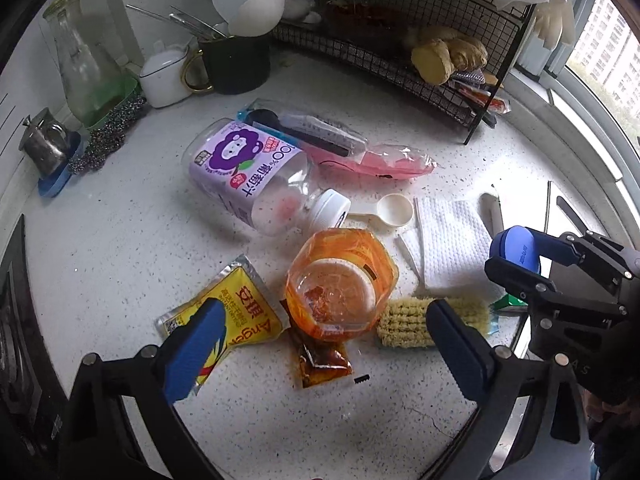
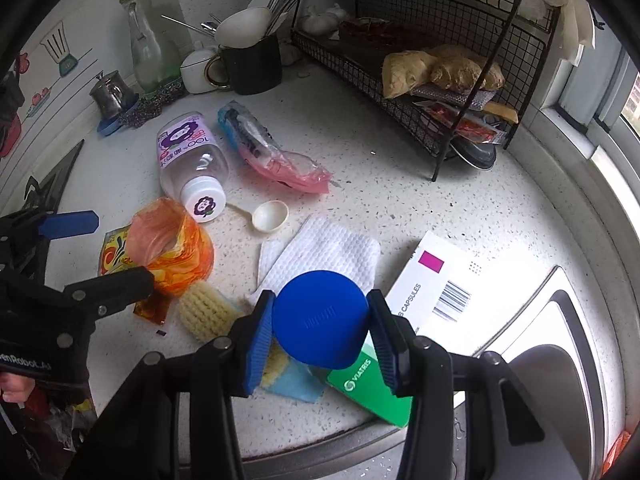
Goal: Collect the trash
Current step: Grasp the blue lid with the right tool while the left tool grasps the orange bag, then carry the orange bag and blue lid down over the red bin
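We are partway through clearing a speckled white countertop [image 1: 120, 248] that has litter strewn across its middle. Far left in the left wrist view lies the grape juice bottle [image 1: 248, 176] on its side with its white cap on, and nearer us a yellow yeast sachet [image 1: 236, 300] sits partly under one finger of our left gripper [image 1: 320, 344], whose jaws stand spread wide and hold nothing. Between those fingers sits the crumpled orange plastic wrapper [image 1: 340, 280], open-mouthed, touching a dark sauce packet [image 1: 320, 360] below it and a block of dry noodles [image 1: 424, 320] at its right. We judge this wrapper to be the left hand's next pick: the jaws need to come down around its sides and close gently, since the thin film will likely collapse and slip. Beyond it lie a cream plastic spoon [image 1: 388, 210] and a pink bag [image 1: 384, 162], then a white paper towel [image 1: 448, 240]. On the right, our right gripper [image 2: 320, 326] pinches a round blue cap [image 2: 320, 316] firmly between both pads, lifted above a green-and-white capsule box [image 2: 436, 280] near the sink [image 2: 560, 360]. That cap needs carrying to a bin, which we cannot see here.
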Tool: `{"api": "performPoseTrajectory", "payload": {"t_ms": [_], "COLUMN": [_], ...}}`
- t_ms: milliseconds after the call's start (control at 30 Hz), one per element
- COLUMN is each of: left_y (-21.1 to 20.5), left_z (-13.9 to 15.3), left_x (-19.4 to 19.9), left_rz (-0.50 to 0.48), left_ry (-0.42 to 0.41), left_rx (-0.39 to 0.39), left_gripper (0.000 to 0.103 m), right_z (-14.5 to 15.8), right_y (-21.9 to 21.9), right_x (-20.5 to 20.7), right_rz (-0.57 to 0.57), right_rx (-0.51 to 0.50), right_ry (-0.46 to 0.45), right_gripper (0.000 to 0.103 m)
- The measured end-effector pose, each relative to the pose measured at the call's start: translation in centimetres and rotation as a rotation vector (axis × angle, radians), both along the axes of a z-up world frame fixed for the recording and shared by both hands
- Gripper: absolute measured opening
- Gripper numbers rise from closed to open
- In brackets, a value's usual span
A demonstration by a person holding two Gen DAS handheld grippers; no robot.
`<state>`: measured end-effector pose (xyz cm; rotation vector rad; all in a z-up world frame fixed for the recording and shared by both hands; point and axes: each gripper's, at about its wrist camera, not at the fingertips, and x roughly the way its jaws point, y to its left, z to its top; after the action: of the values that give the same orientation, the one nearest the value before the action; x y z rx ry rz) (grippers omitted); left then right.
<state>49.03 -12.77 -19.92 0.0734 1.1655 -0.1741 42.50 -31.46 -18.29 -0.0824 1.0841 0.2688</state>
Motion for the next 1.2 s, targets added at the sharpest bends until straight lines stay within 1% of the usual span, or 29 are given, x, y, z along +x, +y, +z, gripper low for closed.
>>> {"api": "performPoseTrajectory", "payload": {"t_ms": [100, 167, 233, 267, 333, 400, 533, 767, 1000, 1200], "left_y": [-0.3, -0.4, -0.5, -0.5, -0.6, -0.7, -0.8, -0.6, 0.5, 2.0], "left_z": [-1.1, -1.7, -2.2, -2.4, -2.8, -2.9, -2.1, 1.8, 5.7, 8.7], "left_x": [1.1, 1.7, 2.0, 2.1, 2.2, 2.0, 1.3, -2.2, -7.2, -12.4], "left_rz": [-0.003, -0.005, -0.005, -0.006, -0.014, -0.015, -0.015, -0.032, -0.02, -0.011], "left_ry": [0.008, 0.017, 0.023, 0.029, 0.034, 0.033, 0.016, -0.029, -0.078, -0.134], "left_rx": [0.015, 0.019, 0.029, 0.027, 0.014, 0.012, 0.025, 0.019, -0.003, -0.01], "left_gripper": [0.099, 0.094, 0.086, 0.083, 0.071, 0.063, 0.062, 0.062, 0.062, 0.062], "right_z": [-0.6, -1.1, -1.4, -1.4, -1.5, -1.4, -1.1, 0.7, 4.7, 8.4], "right_y": [0.0, 0.0, 0.0, 0.0, -0.1, -0.2, -0.8, -0.8, 0.1, 2.0], "right_x": [0.7, 1.1, 1.2, 1.2, 1.2, 1.2, 0.8, -1.1, -5.0, -9.8], "right_rz": [0.001, 0.002, 0.004, 0.005, 0.001, -0.007, -0.026, -0.02, -0.016, -0.007], "right_rx": [0.008, 0.02, 0.029, 0.032, 0.041, 0.048, 0.052, 0.042, 0.044, 0.048], "right_ry": [0.002, 0.009, 0.011, 0.012, 0.012, 0.005, 0.002, -0.006, -0.047, -0.091], "right_gripper": [0.043, 0.043, 0.043, 0.043, 0.043, 0.043, 0.043, 0.043, 0.043, 0.043]}}
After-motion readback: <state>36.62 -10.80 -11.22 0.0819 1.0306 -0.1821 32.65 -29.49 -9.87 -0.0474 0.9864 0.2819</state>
